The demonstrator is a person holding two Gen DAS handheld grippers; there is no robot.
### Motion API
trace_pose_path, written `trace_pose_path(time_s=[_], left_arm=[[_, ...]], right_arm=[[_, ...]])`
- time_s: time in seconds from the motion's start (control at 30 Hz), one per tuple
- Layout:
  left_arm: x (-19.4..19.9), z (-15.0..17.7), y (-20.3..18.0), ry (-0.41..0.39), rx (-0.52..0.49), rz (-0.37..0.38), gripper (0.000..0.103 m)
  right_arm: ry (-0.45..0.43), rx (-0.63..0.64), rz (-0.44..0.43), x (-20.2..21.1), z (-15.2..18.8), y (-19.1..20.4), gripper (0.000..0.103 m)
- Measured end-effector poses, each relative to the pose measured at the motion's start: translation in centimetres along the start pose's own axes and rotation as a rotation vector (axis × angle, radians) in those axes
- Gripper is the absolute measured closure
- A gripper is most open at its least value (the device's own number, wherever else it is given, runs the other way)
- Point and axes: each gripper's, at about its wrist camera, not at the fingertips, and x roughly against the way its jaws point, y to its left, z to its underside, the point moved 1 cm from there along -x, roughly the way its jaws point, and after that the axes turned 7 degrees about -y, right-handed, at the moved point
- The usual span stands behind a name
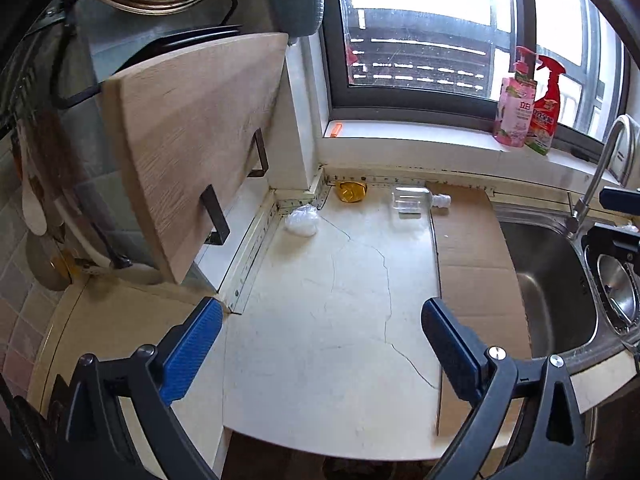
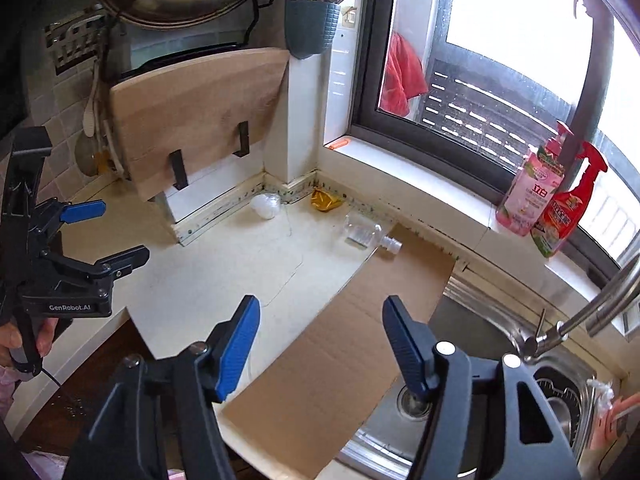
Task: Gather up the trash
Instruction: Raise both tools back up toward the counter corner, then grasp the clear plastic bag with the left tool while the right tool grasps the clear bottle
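Three pieces of trash lie along the far edge of the cracked white counter: a crumpled white plastic bag, a crumpled gold wrapper and a clear plastic bottle on its side. My left gripper hovers open over the near counter, nothing between its blue pads; in the right wrist view it shows at the left, held by a hand. My right gripper is open and empty above the cardboard sheet, well short of the trash.
A wooden cutting board leans on a rack at the left. The steel sink and its tap sit at the right, partly under the cardboard. A pink pump bottle and a red spray bottle stand on the window sill.
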Motion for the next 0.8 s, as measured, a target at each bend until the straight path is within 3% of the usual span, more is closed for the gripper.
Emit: trace_pose_path(time_s=[0.23,0.47,0.77,0.8], left_arm=[[-11.2,-3.4,-0.4,0.107,0.042,-0.077,0.004],[-20.6,-3.8,1.6,0.201,0.143,-0.113,0.004],[-29.5,-3.7,2.9,0.258,0.181,-0.154,0.004],[-30.3,-3.7,3.0,0.220,0.187,-0.167,0.004]], right_arm=[[0.053,0.005,-0.054,-10.3,-3.5,-5.4,0.039],[0.118,0.007,-0.091,-21.5,-4.3,-7.8,0.039],[0.180,0.047,-0.087,-31.4,-3.6,-8.3,0.039],[0.188,0.051,-0.085,-32.3,-3.5,-8.4,0.039]])
